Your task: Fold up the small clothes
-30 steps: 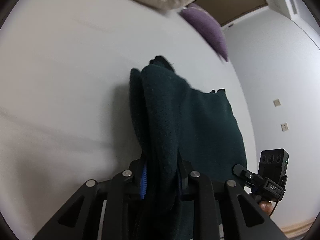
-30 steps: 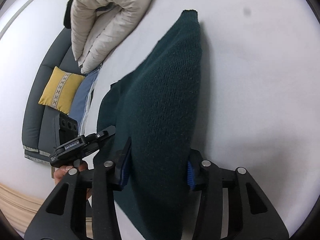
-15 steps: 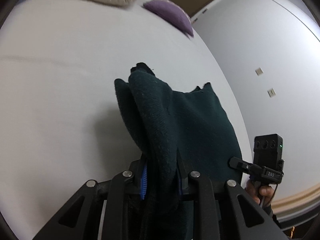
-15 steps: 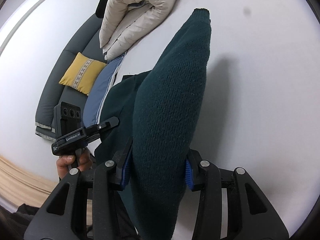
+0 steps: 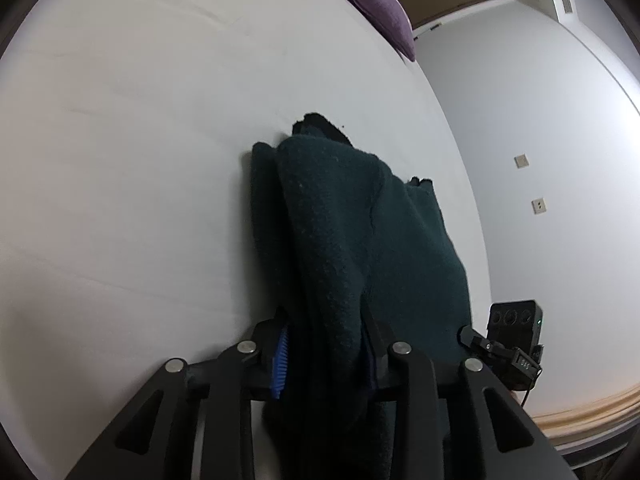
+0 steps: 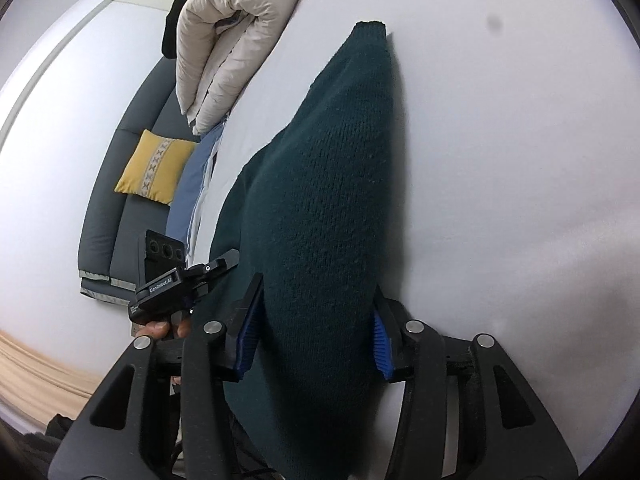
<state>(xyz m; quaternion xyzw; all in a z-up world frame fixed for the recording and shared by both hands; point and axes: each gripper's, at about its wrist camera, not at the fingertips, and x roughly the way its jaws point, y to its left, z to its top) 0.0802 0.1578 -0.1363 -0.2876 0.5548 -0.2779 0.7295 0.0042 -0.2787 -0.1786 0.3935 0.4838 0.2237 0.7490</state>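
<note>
A dark green knit sweater point(image 5: 360, 220) lies folded lengthwise on the white bed sheet point(image 5: 120, 140). Its near end runs back between the jaws of both grippers. My left gripper point(image 5: 326, 352) is opening: the fold still sits between the jaws, and the blue left pad point(image 5: 280, 356) stands just off the cloth. In the right wrist view the thick fold of the sweater point(image 6: 332, 184) fills my right gripper point(image 6: 314, 340). Its blue pads point(image 6: 380, 348) still touch both sides as the jaws start opening. Each view shows the other gripper beside the sweater.
A beige folded duvet point(image 6: 224, 40) lies at the far end of the bed, and a purple pillow point(image 5: 380, 12) sits at its edge. Beside the bed stand a grey sofa point(image 6: 108, 208) with a yellow cushion point(image 6: 154, 166) and a blue cloth point(image 6: 192, 188).
Both grippers have travelled along the bed with the sweater, and its fold now lies lower on the sheet. The left jaws have widened. The right jaws have widened a little.
</note>
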